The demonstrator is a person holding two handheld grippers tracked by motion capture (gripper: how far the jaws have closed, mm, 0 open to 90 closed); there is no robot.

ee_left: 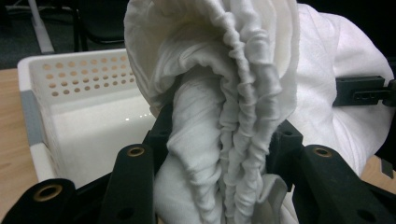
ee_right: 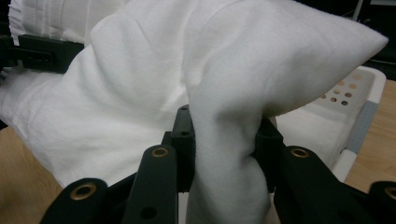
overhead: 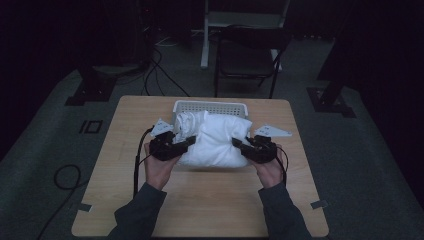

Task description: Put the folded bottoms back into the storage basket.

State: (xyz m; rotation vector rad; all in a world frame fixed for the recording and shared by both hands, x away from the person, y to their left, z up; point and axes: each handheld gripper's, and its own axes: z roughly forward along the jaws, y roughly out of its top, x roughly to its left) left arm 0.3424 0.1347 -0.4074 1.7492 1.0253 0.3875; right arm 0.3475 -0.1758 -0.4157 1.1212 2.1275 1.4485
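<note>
white pillow (overhead: pixel 217 140) over basket (overhead: pixel 210 106), both grippers clamped

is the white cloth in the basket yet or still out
Mostly out. The white cloth is bunched and held between the left gripper and right gripper, in front of the basket, its far edge over the rim.

White pillow (overhead: pixel 215 140), white perforated basket (overhead: pixel 210 106) with grey corner band, black grippers, light wood-grain table (overhead: pixel 210 200), dark grey sleeves (overhead: pixel 137 215).
</note>
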